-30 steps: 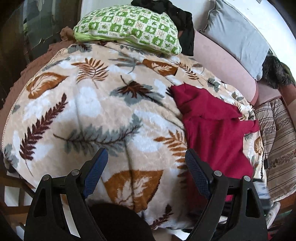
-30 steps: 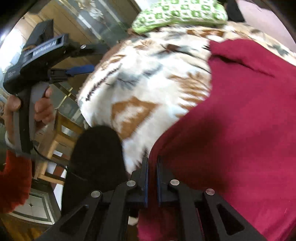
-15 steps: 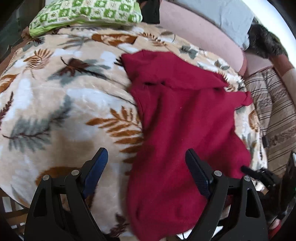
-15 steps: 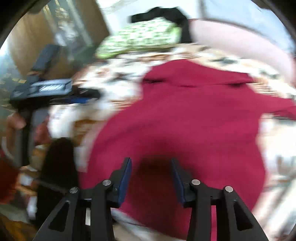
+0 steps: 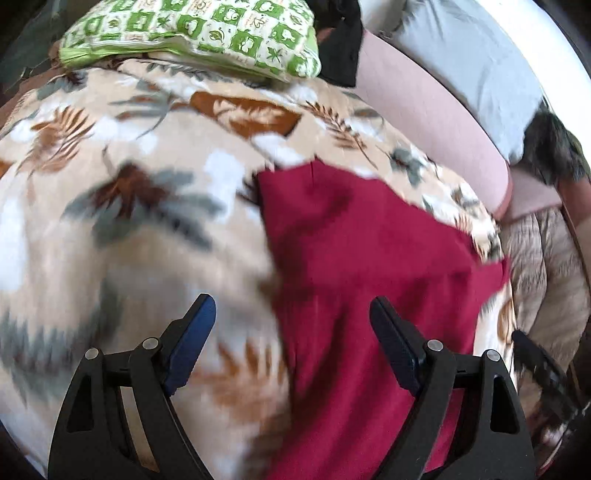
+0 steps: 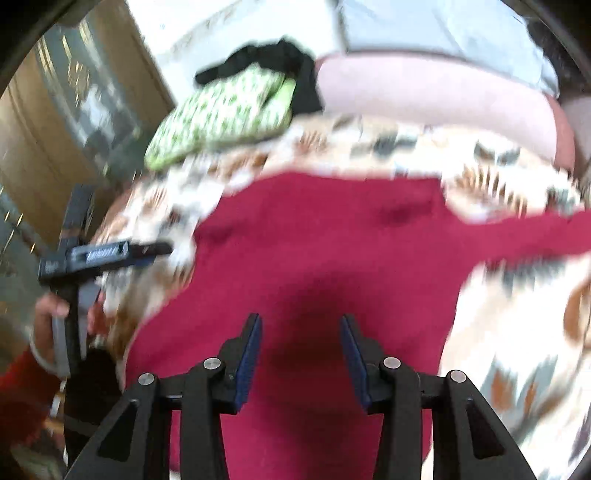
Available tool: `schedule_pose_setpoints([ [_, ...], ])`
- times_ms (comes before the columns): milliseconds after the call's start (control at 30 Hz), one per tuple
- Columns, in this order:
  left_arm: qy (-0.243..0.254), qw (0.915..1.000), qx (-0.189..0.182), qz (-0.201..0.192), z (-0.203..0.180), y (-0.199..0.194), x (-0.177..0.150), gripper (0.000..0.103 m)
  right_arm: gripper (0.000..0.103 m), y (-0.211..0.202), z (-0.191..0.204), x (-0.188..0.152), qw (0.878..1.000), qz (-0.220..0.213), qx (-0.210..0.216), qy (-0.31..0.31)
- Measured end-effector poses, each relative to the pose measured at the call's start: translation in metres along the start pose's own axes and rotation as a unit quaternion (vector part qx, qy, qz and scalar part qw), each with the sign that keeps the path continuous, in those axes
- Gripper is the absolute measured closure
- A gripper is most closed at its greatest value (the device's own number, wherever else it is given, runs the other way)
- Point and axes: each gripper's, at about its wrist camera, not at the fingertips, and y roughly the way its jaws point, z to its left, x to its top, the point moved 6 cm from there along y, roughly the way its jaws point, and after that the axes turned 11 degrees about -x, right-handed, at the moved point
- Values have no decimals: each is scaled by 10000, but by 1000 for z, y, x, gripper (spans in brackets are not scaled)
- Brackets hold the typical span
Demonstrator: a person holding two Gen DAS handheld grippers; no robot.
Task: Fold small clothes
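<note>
A dark red garment (image 5: 362, 266) lies spread on a leaf-patterned blanket (image 5: 129, 206) over a bed. It also shows in the right wrist view (image 6: 332, 243), with a sleeve reaching right. My left gripper (image 5: 291, 325) is open and empty above the garment's left edge. My right gripper (image 6: 301, 343) is open and empty above the garment's near part. The left gripper also shows in the right wrist view (image 6: 110, 254), held in a hand at the left.
A green checked pillow (image 5: 192, 33) lies at the blanket's far end, with black cloth (image 5: 340, 40) behind it. A pink bolster (image 5: 424, 110) and a grey cushion (image 5: 472, 62) line the far right. A striped quilt (image 5: 543, 258) lies to the right.
My right gripper let go of the red garment's edge, opened, and moved over the garment. My left gripper swung right and back a little; it stayed open.
</note>
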Motion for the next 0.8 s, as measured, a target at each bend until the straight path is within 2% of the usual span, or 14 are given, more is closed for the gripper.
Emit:
schedule_pose_setpoints([
  [100, -239, 9994, 54, 252, 17, 32, 27, 18, 56, 27, -41, 43, 9983, -112, -109, 564],
  [167, -585, 9975, 46, 381, 31, 52, 38, 18, 43, 48, -64, 71, 9947, -175, -287, 969],
  [233, -853, 9953, -15, 460, 40, 68, 42, 17, 36, 79, -86, 91, 9921, -173, -354, 1195],
  [367, -435, 9982, 282, 296, 25, 81, 49, 15, 36, 134, -113, 99, 9902, 286, -526, 1259],
  [467, -95, 9982, 432, 415, 14, 90, 51, 16, 36, 171, -114, 93, 9867, 782, 154, 1418],
  [500, -14, 9981, 430, 436, 12, 92, 52, 21, 36, 179, -108, 92, 9878, 899, 240, 1250],
  [533, 85, 9982, 409, 431, 10, 91, 53, 40, 36, 183, -104, 92, 9904, 898, 197, 1035],
  [567, 185, 9984, 321, 431, 7, 90, 55, 57, 40, 185, -96, 92, 9939, 843, 140, 696],
  [600, 297, 9979, 381, 441, 4, 89, 55, 64, 45, 185, -91, 91, 9959, 798, -16, 423],
  [633, 457, 9972, 433, 409, 1, 91, 56, 71, 60, 184, -88, 90, 9968, 749, -182, 188],
  [667, 567, 9966, 370, 479, 0, 96, 56, 79, 70, 182, -89, 92, 9973, 694, -154, 176],
  [700, 532, 9959, 459, 578, 3, 103, 55, 88, 75, 180, -91, 93, 9977, 629, -81, 247],
  [733, 480, 9960, 483, 574, 5, 104, 56, 89, 88, 175, -94, 95, 9980, 552, -62, 307],
  [800, 548, 9961, 487, 498, -1, 100, 64, 94, 91, 161, -101, 100, 9989, 272, -51, 379],
])
